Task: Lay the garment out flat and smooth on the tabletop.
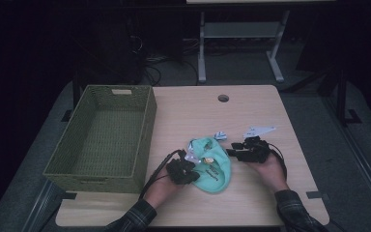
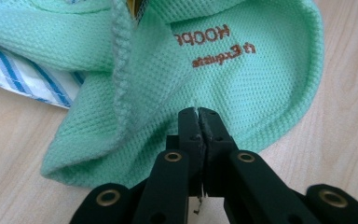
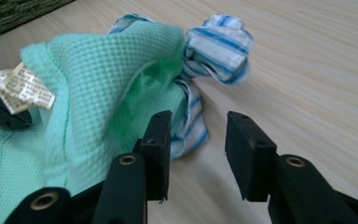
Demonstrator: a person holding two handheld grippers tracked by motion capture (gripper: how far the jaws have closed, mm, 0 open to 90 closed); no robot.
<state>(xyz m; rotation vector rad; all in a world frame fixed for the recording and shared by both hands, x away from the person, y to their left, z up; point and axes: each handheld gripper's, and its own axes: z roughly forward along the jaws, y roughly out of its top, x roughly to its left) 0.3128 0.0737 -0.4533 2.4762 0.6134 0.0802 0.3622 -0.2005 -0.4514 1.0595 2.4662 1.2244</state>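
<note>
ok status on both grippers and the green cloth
Left gripper shut on green cloth. Right gripper open at its striped edge. Basket left, nothing blocking.

The room is dim and mostly black. Grey floor (image 1: pixel 241 72) surrounds the light wooden worktop (image 1: pixel 251 116). A white-legged desk frame (image 1: pixel 202 48) stands behind, beside tangled cables (image 1: pixel 149 65).

Overhead forward-down, gripper views close, sharing garment (image 1: pixel 211 162)

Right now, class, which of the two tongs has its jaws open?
The right tongs: their jaws stand apart beside the green cloth. The left tongs are pressed shut on that cloth's edge.
</note>
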